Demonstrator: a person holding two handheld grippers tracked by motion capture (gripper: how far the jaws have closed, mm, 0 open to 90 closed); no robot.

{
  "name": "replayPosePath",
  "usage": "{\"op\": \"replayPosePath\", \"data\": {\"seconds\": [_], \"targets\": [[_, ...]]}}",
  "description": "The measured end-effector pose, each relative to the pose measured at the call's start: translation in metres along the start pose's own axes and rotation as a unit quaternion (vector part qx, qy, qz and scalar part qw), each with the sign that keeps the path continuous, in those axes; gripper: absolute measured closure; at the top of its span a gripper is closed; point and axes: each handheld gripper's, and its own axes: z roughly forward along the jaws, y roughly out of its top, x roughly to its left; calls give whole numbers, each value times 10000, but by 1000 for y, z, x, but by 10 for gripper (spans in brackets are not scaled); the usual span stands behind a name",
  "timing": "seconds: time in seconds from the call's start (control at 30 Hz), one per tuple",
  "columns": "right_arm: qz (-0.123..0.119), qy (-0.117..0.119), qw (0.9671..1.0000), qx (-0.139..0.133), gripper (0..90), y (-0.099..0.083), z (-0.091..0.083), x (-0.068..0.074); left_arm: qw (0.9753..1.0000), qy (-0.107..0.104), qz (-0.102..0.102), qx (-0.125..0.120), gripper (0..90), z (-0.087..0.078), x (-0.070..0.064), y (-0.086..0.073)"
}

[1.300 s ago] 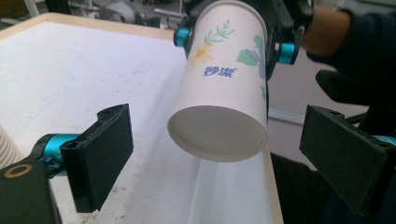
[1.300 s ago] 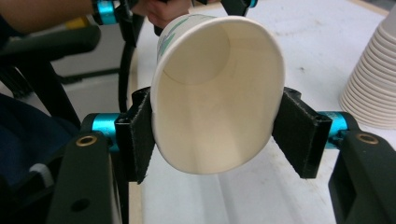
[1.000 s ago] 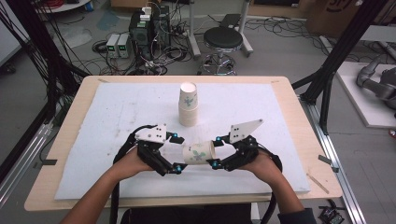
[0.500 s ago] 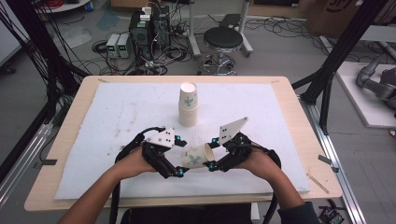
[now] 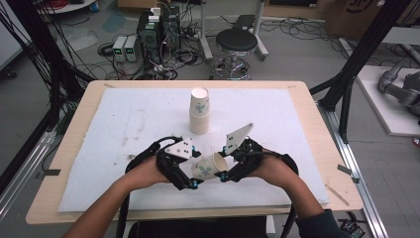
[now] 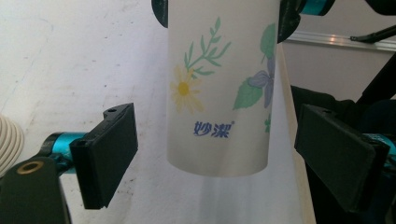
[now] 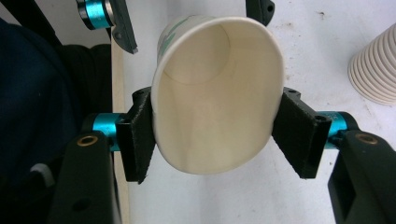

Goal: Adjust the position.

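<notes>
Left gripper [image 5: 190, 173] with jaws spread wide, either side of the paper cup [image 5: 209, 166] without touching it. Cup lifted above the white mat [image 5: 124, 124] near the front edge of the table [image 5: 69, 148], lying sideways, rim squeezed oval. Right gripper [image 5: 229, 166] clamped on the cup at its rim. Farther back, cup stack [image 5: 200, 111] standing upright.
</notes>
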Motion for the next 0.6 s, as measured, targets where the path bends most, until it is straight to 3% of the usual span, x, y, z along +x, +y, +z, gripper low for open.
{"op": "replayPosePath", "data": {"seconds": [0.23,0.6], "targets": [[-190,-65,9992,342,358,8,5,3,9998,-9,16,186,154,9,-1,3],[-304,-32,9984,466,357,12,9,6,9994,-204,-1,269,280,18,-1,6]]}}
